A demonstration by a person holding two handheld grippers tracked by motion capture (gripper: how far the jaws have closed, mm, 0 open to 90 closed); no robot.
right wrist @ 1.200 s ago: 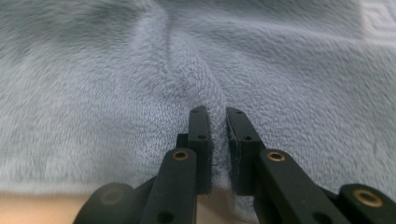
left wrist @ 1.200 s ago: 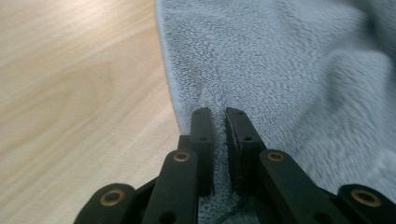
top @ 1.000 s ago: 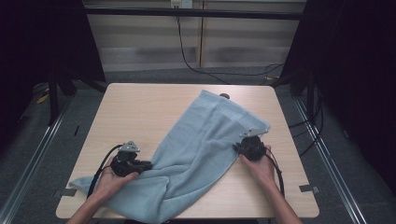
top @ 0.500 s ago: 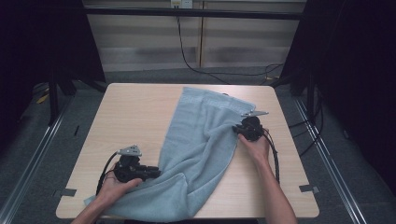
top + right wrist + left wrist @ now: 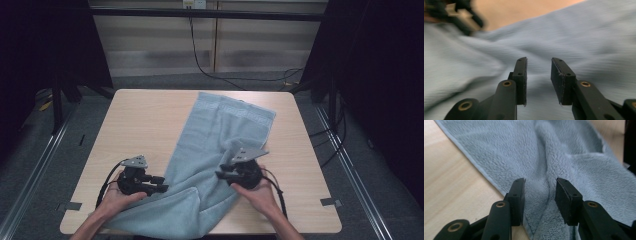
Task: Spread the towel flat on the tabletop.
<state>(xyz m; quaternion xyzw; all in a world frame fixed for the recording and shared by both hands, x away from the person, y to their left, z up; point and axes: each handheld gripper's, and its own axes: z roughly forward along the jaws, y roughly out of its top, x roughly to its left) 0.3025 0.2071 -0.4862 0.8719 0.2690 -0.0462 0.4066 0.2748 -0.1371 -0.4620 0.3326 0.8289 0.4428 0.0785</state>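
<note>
High view: a light blue towel (image 5: 220,150) is spread diagonally across the counter (image 5: 140,120), from near the far right corner down to the near edge, where it is bunched and hangs slightly over. The left gripper (image 5: 159,184) is held low near the near left corner, at the towel's left border, with its jaws pointed toward the cloth. The right gripper (image 5: 223,172) is held over the towel's right side, toward the near right part of the counter, pointed left.

Seen from the left gripper view, the left gripper (image 5: 539,195) has its 2 jaws parted, with a raised fold of the towel (image 5: 574,157) lying between them, not clamped. Seen from the right gripper view, the right gripper (image 5: 538,75) is likewise parted above the blurred towel (image 5: 586,35), with nothing pinched between the jaws.
</note>
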